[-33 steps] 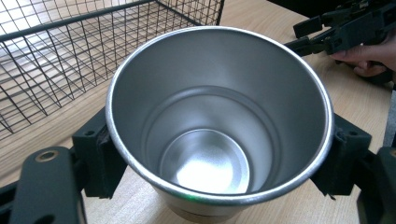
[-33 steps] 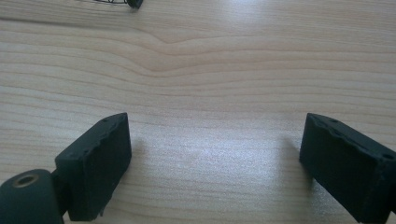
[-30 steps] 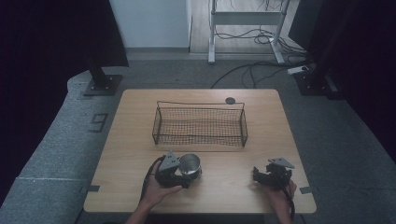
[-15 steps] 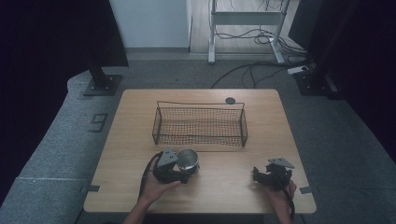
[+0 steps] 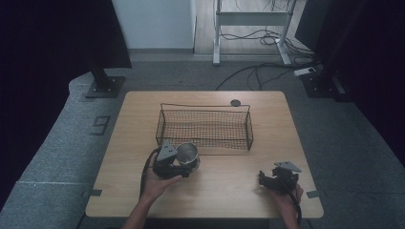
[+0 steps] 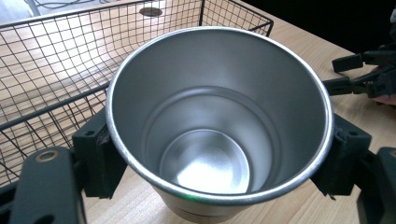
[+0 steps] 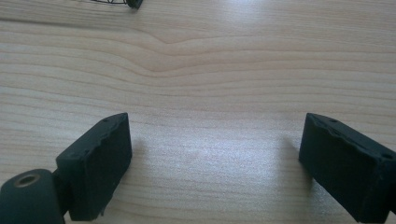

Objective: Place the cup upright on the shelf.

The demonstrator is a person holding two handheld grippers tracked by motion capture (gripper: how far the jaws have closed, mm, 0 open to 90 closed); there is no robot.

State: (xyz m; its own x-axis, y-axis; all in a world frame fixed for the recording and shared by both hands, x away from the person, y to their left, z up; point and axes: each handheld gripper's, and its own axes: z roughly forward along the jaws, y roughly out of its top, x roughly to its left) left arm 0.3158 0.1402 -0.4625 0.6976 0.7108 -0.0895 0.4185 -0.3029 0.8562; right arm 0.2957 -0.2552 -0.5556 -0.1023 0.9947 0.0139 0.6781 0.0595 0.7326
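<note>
A shiny steel cup (image 5: pixel 187 153) stands upright and empty between the jaws of my left gripper (image 5: pixel 187 161), just in front of the black wire basket (image 5: pixel 205 106). In the left gripper view the two pads press on the cup (image 6: pixel 210 140) from both sides, and the basket (image 6: pixel 56 70) is close behind it. Whether the cup's base touches the table I cannot tell. My right gripper (image 5: pixel 262 178) rests low over the table near the front right, open. In the right gripper view its jaws (image 7: pixel 215 158) stand wide apart over bare wood.
The wooden table (image 5: pixel 296 129) has a small black round disc (image 5: pixel 235 102) behind the basket. The basket is empty. My right gripper (image 6: pixel 364 77) also appears far right in the left gripper view. Dark screens and cables surround the table.
My left gripper has carried the cup away from me, closer to the basket's front wall. The right gripper has stayed put.
</note>
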